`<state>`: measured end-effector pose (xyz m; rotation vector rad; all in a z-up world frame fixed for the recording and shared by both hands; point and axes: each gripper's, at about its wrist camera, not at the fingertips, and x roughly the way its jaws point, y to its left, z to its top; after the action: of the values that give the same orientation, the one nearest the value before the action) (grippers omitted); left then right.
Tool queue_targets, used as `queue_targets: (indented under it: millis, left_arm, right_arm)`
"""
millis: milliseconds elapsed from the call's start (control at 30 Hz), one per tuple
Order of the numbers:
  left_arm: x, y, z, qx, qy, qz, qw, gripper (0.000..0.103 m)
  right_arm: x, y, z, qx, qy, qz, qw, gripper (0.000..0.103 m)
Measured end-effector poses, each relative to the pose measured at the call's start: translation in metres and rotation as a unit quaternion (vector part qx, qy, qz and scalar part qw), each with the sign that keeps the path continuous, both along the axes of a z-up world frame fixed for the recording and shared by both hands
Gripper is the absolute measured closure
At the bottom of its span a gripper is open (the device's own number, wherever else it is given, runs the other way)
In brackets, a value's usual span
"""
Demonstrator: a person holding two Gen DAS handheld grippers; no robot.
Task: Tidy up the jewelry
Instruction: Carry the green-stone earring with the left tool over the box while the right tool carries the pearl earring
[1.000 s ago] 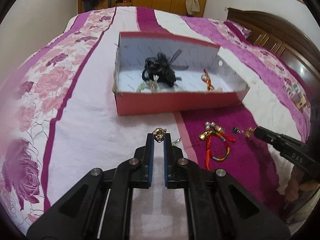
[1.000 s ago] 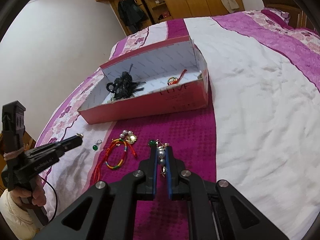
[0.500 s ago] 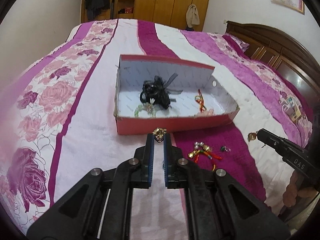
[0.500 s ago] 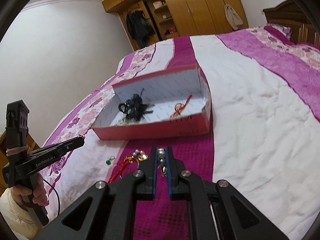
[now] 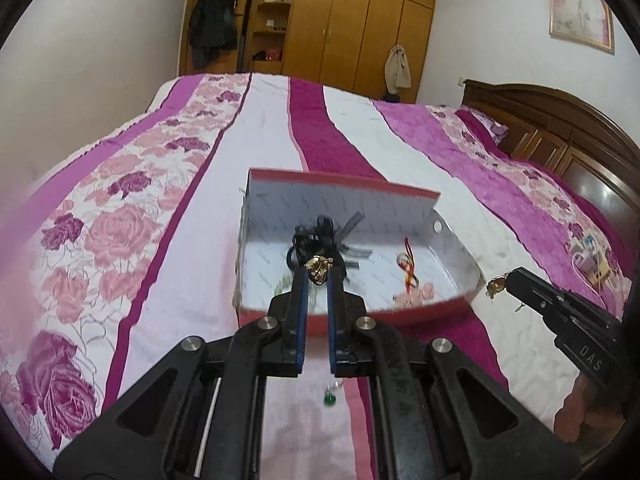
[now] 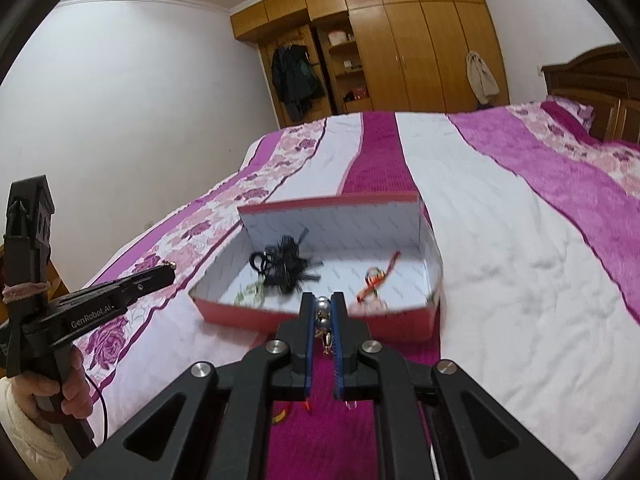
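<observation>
Both claws grip jewelry near the box — left claw a gold charm, right claw pearl beads — and releasing short could drop either onto the bed.

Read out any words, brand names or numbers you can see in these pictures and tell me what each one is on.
"GenRobot.AI": white print on the side of the left tongs, read in the right wrist view.
"DAS": white letters on the side of the right tongs, read in the left wrist view; the print may run on past the picture's edge.
The pink box shows no readable print.
The framed picture on the wall shows no readable text.
</observation>
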<state>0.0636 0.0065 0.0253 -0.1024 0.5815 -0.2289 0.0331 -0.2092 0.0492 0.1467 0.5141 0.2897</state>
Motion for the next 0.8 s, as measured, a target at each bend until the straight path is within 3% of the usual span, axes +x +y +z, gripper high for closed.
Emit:
queue_targets:
  millis: [400,800]
  left_arm:
    - [0.037,-0.003,0.005,-0.007,-0.056,0.03,0.998,0.103]
    - [0.081,-0.006,-0.025,-0.004,-0.026,0.051,0.9984,0.103]
  right_arm:
    - [0.045,0.002,0.011,-0.004,-0.033,-0.031,0.999,0.094]
    - [0.102,0.002,-0.018,-0.04,-0.004,-0.058,0.998,0.094]
